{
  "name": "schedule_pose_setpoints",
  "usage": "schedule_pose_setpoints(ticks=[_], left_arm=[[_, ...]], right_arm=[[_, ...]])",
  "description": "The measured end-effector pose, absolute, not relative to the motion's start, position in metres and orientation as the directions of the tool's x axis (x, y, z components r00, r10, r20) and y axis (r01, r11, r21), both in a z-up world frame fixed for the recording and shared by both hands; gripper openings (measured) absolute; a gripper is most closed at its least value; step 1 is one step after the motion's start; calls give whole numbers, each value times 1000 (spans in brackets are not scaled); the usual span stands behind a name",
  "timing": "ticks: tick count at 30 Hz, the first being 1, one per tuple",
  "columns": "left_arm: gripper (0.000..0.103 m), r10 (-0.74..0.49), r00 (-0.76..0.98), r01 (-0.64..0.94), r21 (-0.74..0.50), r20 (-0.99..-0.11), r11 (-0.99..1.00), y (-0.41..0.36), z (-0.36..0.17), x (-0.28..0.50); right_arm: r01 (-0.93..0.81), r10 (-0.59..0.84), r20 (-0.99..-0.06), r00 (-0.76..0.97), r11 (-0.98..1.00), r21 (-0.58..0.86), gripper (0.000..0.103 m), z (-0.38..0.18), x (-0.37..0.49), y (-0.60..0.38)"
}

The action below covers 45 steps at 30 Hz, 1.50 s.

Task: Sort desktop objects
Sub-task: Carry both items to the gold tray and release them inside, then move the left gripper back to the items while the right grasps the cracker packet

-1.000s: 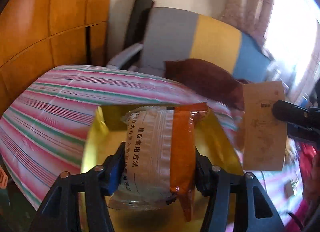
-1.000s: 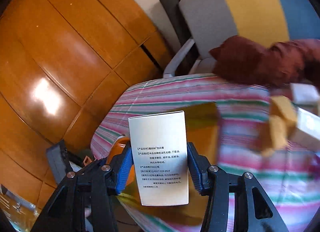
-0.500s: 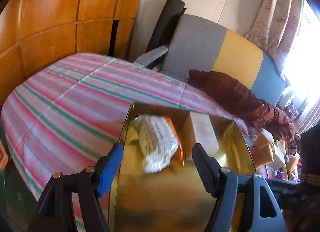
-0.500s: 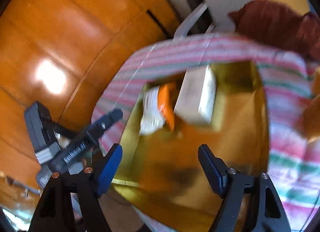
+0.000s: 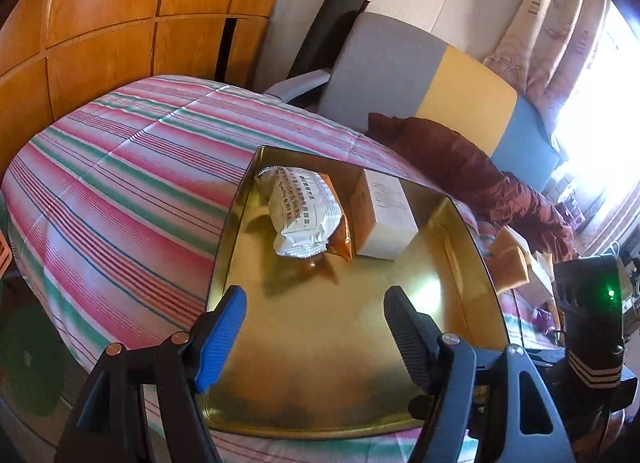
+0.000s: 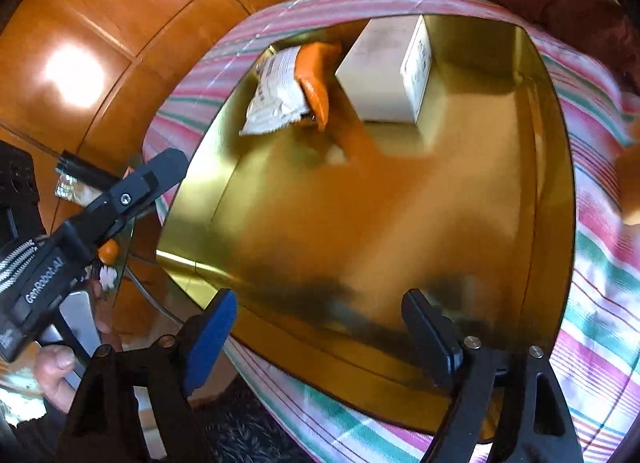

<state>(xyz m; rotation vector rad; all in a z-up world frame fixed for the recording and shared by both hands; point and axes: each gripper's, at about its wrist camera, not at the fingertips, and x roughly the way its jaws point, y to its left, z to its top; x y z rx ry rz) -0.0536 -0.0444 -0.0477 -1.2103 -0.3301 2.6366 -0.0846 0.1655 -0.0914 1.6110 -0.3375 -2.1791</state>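
Observation:
A shiny gold tray [image 5: 360, 351] [image 6: 400, 223] lies on the striped tablecloth. In its far corner lie a white and orange snack packet [image 5: 304, 219] [image 6: 288, 91] and a white box [image 5: 386, 219] [image 6: 384, 71], side by side and touching. My left gripper [image 5: 316, 339] is open and empty over the tray's near part. My right gripper [image 6: 320, 339] is open and empty above the tray's near edge. The left gripper's body also shows in the right wrist view [image 6: 80, 231], and the right gripper's body in the left wrist view [image 5: 588, 327].
The striped cloth [image 5: 120, 191] covers the table. Yellow and white boxes [image 5: 516, 259] lie to the right of the tray. A grey, yellow and blue chair [image 5: 420, 79] with a dark red cloth [image 5: 460, 167] stands behind. Wooden panels [image 5: 100, 23] are at the left.
Both grippers opened. The snack packet left my left gripper and the white box left my right gripper; both now lie in the tray. Both grippers have pulled back.

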Motion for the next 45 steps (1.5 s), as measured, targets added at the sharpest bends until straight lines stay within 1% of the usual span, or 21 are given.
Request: schedule_pose_setpoints(ticks=[5, 11, 16, 19, 22, 23, 24, 27, 29, 32, 35, 40, 41, 45], left_arm=[[72, 310, -638, -124, -303, -705, -945, -42, -41, -46], [72, 323, -647, -160, -291, -691, -943, -30, -32, -38], [72, 359, -647, -206, -299, -673, -932, -17, -24, -32], [72, 378, -652, -236, -298, -657, -925, -10, -16, -29], [72, 400, -655, -253, -313, -641, -916, -5, -8, -29], [72, 400, -655, -256, -311, -641, -915, -2, -6, -29], [72, 405, -655, -261, -312, -638, -913, -1, -5, -30], [72, 428, -643, -293, -312, -635, -904, 8, 1, -30], [72, 440, -632, -325, -297, -639, -898, 19, 4, -29], [72, 457, -604, -383, -266, -653, -885, 41, 4, -28], [72, 486, -575, -447, -245, -658, -860, 63, 5, -24], [72, 547, -499, -541, -251, -672, -803, 98, 2, -17], [72, 556, -487, -557, -250, -674, -792, 104, 1, -14], [72, 586, -431, -621, -246, -686, -744, 131, -3, -3]], right_arm=[[179, -417, -882, -218, -906, 384, 85, -94, -76, 167], [169, -367, -900, -234, -927, 334, 85, -92, -54, 183], [164, -327, -908, -262, -942, 293, 85, -92, -32, 195], [175, -401, -848, -346, -916, 361, 85, -77, -17, 207], [171, -472, -736, -485, -877, 450, 86, -50, -7, 231], [160, -474, -720, -507, -873, 461, 88, -45, -9, 230], [140, -471, -697, -542, -868, 477, 89, -38, -6, 241], [81, -446, -676, -587, -863, 499, 90, -34, 4, 259], [37, -411, -681, -606, -869, 493, 91, -30, 4, 266], [-57, -351, -688, -635, -867, 495, 93, -28, 27, 298], [-182, -275, -706, -653, -847, 499, 93, -38, 45, 340], [-386, -81, -765, -639, -826, 410, 93, -38, 107, 412], [-416, -61, -774, -631, -815, 403, 93, -37, 118, 426], [-599, 34, -817, -576, -698, 393, 90, -47, 162, 481]])
